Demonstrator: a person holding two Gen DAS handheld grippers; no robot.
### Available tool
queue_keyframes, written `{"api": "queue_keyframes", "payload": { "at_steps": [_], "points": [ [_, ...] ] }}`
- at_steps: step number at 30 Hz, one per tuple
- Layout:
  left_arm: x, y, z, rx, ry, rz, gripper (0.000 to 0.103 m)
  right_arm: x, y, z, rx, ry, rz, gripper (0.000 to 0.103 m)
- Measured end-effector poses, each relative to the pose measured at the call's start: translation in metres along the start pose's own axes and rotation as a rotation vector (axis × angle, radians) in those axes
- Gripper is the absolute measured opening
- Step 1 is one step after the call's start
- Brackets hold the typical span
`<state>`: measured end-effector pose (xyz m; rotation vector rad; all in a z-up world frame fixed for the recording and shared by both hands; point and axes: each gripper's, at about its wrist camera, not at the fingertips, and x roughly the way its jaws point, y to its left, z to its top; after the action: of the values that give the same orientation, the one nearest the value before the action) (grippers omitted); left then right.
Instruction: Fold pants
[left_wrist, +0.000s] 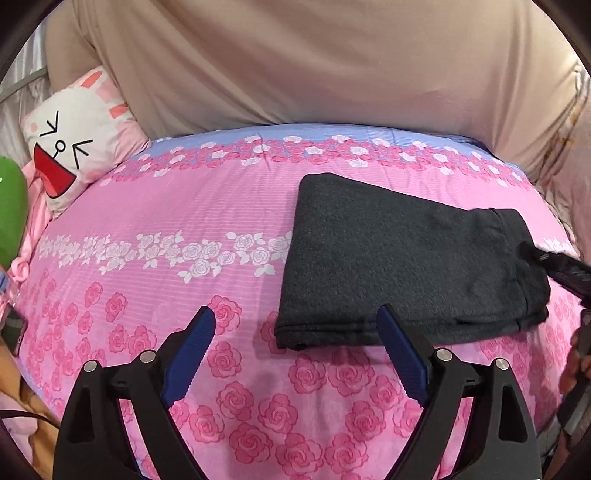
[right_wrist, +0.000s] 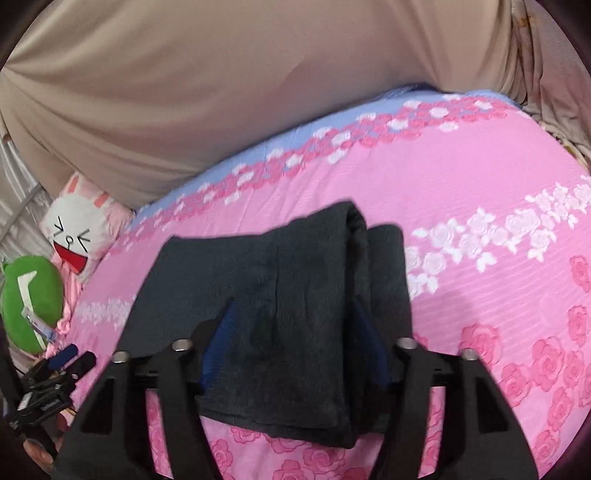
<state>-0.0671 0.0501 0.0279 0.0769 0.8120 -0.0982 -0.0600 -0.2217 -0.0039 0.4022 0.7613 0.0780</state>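
One pair of dark grey pants (left_wrist: 406, 266) lay folded on one bed (left_wrist: 166, 206); two grippers were in view, the left gripper (left_wrist: 297, 319) and the right gripper (right_wrist: 291, 314); one white rabbit-face pillow (left_wrist: 74, 140); one green plush toy (right_wrist: 31, 295).

Bedspread (left_wrist: 177, 206): folded pants (left_wrist: 399, 266) lying on it, right of centre. Rabbit cushion (left_wrist: 74, 147) at far left edge; plush toy (left_wrist: 11, 218) just nearer, beside it. Curtain (left_wrist: 295, 62) behind.
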Motion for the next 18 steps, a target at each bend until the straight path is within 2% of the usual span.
{"api": "queue_keyframes", "payload": {
  "at_steps": [2,3,4,6,12,14,15,16,17,18],
  "points": [
    [-0.003,-0.004,-0.002,0.019,-0.001,-0.019,0.086,-0.005,0.001,-0.005,-0.016,-0.009,-0.015,0.025],
    [-0.004,-0.008,-0.003,0.032,-0.001,-0.042,0.086,-0.009,0.002,-0.004,-0.018,-0.008,-0.004,0.013],
    [-0.005,-0.013,-0.003,0.051,0.000,-0.070,0.086,-0.012,0.000,-0.002,-0.006,0.000,0.029,0.009],
    [-0.006,-0.028,-0.003,0.096,-0.005,-0.119,0.086,-0.013,0.002,0.012,0.005,0.028,0.099,0.006],
    [-0.011,-0.097,0.010,0.268,-0.065,-0.266,0.087,-0.022,0.028,0.067,0.036,0.007,0.336,0.005],
    [-0.008,-0.116,0.014,0.308,-0.102,-0.278,0.087,-0.020,0.038,0.074,0.017,0.003,0.339,0.005],
    [-0.004,-0.125,0.016,0.322,-0.121,-0.264,0.087,-0.019,0.042,0.075,0.008,0.004,0.339,0.005],
    [0.007,-0.136,0.020,0.334,-0.126,-0.217,0.087,-0.018,0.044,0.075,0.008,0.006,0.344,0.005],
    [0.014,-0.140,0.022,0.332,-0.119,-0.200,0.079,-0.017,0.044,0.073,0.014,0.007,0.349,0.005],
    [0.027,-0.143,0.027,0.322,-0.100,-0.203,0.056,-0.017,0.043,0.072,0.014,0.006,0.344,0.005]
  ]
}}
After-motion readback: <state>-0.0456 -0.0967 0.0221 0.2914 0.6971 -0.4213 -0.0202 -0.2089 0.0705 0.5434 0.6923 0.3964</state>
